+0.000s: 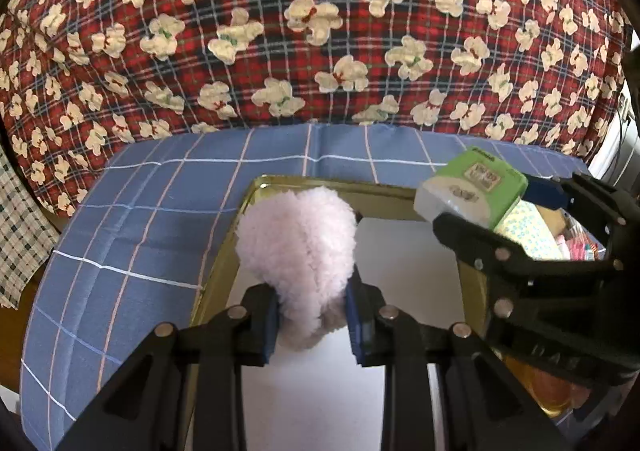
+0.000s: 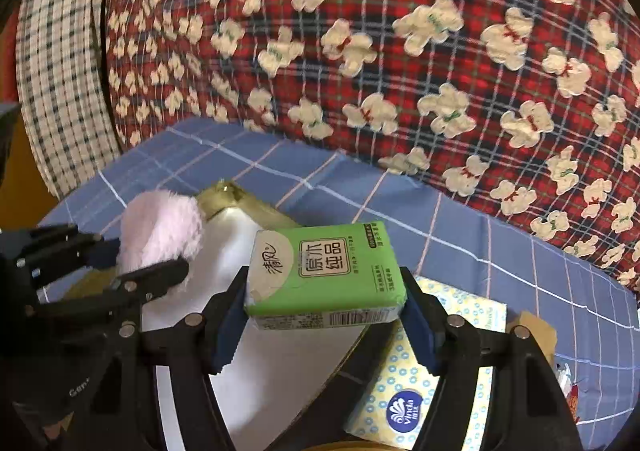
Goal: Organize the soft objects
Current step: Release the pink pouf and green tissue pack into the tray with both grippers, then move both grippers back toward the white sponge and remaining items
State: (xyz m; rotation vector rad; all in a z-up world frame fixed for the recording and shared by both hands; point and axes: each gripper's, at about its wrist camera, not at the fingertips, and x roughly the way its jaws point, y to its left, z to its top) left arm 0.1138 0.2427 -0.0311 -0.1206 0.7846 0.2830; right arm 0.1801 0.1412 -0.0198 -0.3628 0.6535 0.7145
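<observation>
A fluffy pale pink plush piece [image 1: 298, 251] is pinched between the blue pads of my left gripper [image 1: 312, 325], hanging over a gold-rimmed tray [image 1: 224, 251] with a white floor. The same pink plush piece [image 2: 160, 229] shows at the left of the right wrist view, in the left gripper [image 2: 154, 267]. My right gripper [image 2: 324, 317] is shut on a green tissue pack [image 2: 326, 271], held level above the tray's [image 2: 256, 207] right side. From the left wrist view, the green pack [image 1: 472, 187] and right gripper [image 1: 492, 211] sit just right of the plush.
The tray rests on a blue checked cloth [image 1: 120, 243]. Behind it rises a big red plaid cushion with white bears [image 1: 320, 31]. A yellow-and-blue dotted tissue pack [image 2: 412, 391] lies under my right gripper, beside the tray. A checked fabric [image 2: 60, 71] hangs at the left.
</observation>
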